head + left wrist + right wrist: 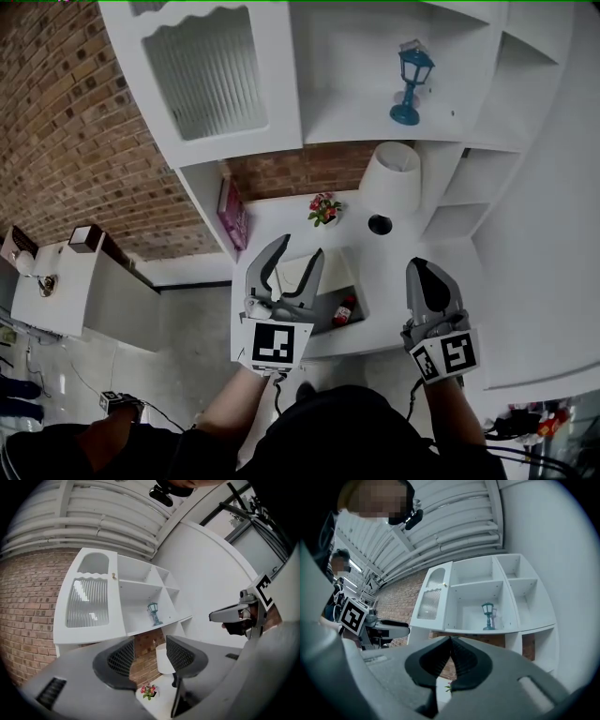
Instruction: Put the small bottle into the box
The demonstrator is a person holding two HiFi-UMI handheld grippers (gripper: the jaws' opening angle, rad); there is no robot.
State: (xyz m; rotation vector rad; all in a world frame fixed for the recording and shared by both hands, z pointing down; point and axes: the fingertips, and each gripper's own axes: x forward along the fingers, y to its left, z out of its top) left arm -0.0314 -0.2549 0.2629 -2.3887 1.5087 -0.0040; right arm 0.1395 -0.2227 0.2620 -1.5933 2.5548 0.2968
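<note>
Pre-grasp stage: small bottle (344, 311) not yet taken, lying at the box (326, 317).
Left hand-held gripper (300, 249) is held open, right hand-held gripper (427, 268) closed, empty; descent is required.

Wall: red brick wall (56, 112) to your left.
Furniture: white shelf unit (277, 94) in front of you, its ribbed glass door (208, 70) shut.
Floor: pale grey floor (178, 349) below you.
Ceiling: white ribbed ceiling (454, 531).
</note>
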